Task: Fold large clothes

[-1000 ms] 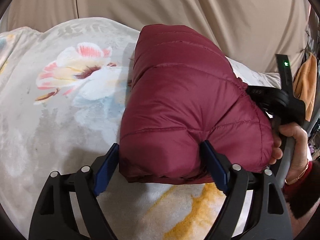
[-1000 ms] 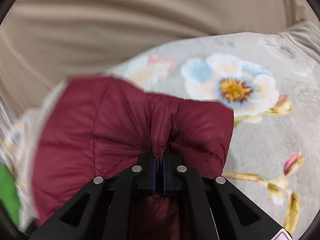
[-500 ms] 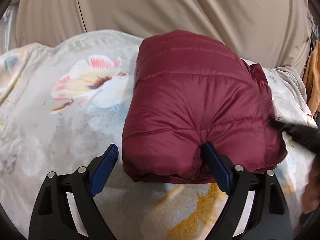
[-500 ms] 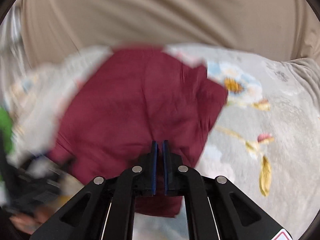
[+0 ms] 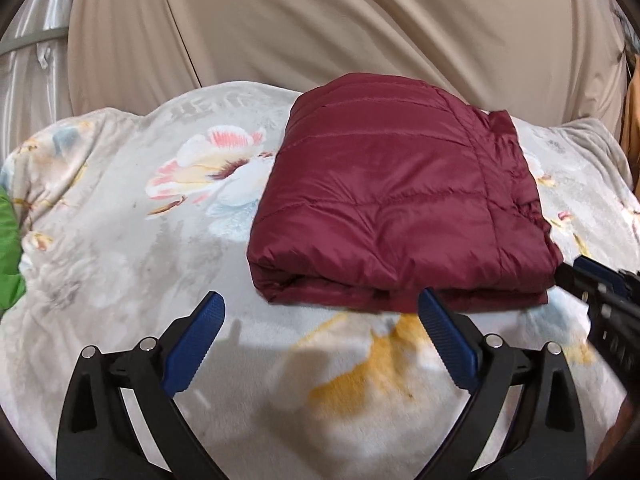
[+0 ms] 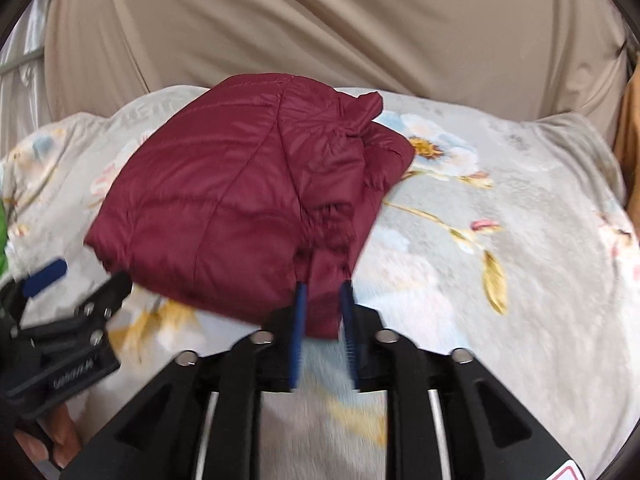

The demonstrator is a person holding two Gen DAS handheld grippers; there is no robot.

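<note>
A maroon puffer jacket (image 5: 392, 208) lies folded in a thick bundle on the floral blanket (image 5: 120, 248). My left gripper (image 5: 320, 299) hovers just in front of the jacket's near edge, its jaws wide and still opening, with nothing between the blue pads. In the right wrist view the jacket (image 6: 224, 200) fills the middle. My right gripper (image 6: 324, 286) sits at its near corner and its jaws are opening. A flap of the jacket hangs between the pads, which no longer pinch it. The right gripper's fingers (image 5: 596, 280) also show at the jacket's right edge.
A beige curtain (image 5: 360, 20) hangs behind the bed. Something green (image 5: 8, 256) lies at the left edge of the blanket and an orange cloth (image 5: 632, 120) hangs at the far right. A hand (image 6: 52, 440) holds the left gripper's body.
The left gripper has drawn back from the jacket, which no longer sits between its pads. The right gripper's jaws have parted from shut and it has swung back toward the jacket's near corner.
</note>
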